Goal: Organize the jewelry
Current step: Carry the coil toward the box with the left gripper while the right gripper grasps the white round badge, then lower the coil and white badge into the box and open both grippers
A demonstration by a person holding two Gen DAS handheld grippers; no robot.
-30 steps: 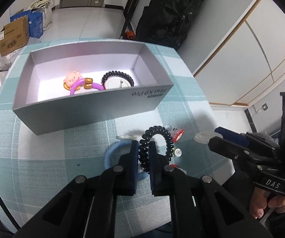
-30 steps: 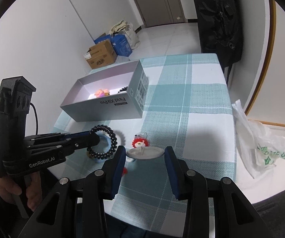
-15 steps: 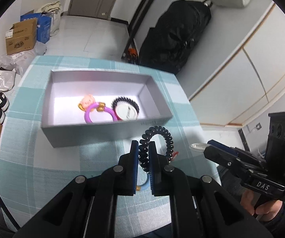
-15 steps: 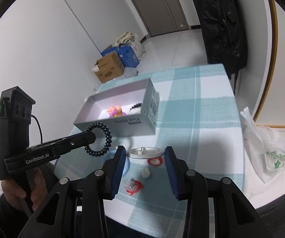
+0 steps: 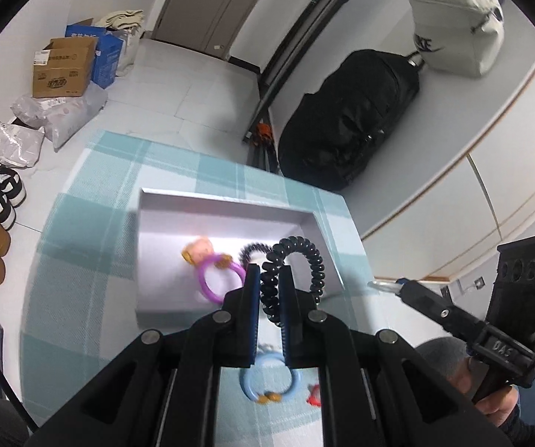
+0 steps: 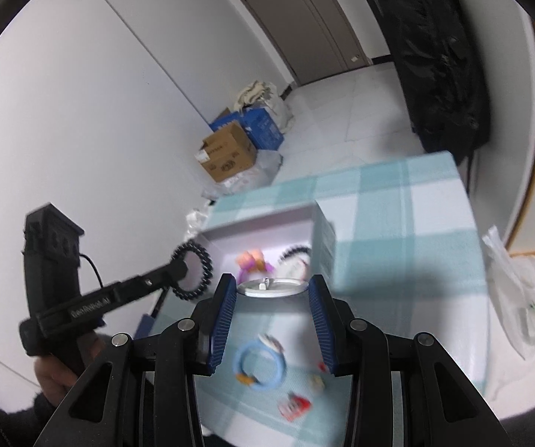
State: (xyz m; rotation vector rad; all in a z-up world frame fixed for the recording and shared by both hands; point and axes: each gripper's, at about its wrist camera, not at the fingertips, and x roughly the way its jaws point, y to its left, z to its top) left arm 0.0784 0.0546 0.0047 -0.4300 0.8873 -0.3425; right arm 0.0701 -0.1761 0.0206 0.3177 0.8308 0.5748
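On the left, our left gripper (image 5: 269, 290) stayed pinched on the black coil (image 5: 297, 260), and over the last second we had lifted it off the table. Where the coil had hung beside the blue ring (image 5: 270, 380), it now stood high above it, level with the near wall of the box (image 5: 230, 307) just ahead of the fingers. The purple ring (image 5: 217, 279) and a second black coil (image 5: 254, 250) already lay inside the box, ahead and below.

To the right, our right gripper (image 6: 273, 290) had risen as well. Its fingers (image 6: 224, 316) pressed on the two edges of the white disc (image 6: 273, 286), carrying it clear of the cloth toward the box (image 6: 323, 238). Below and behind it the blue ring (image 6: 260, 367) and the small red pieces (image 6: 293, 406) were left on the table.

We judged that both pieces were in transit to the box, with release over its floor the next step and the blue ring and red bits yet to collect.
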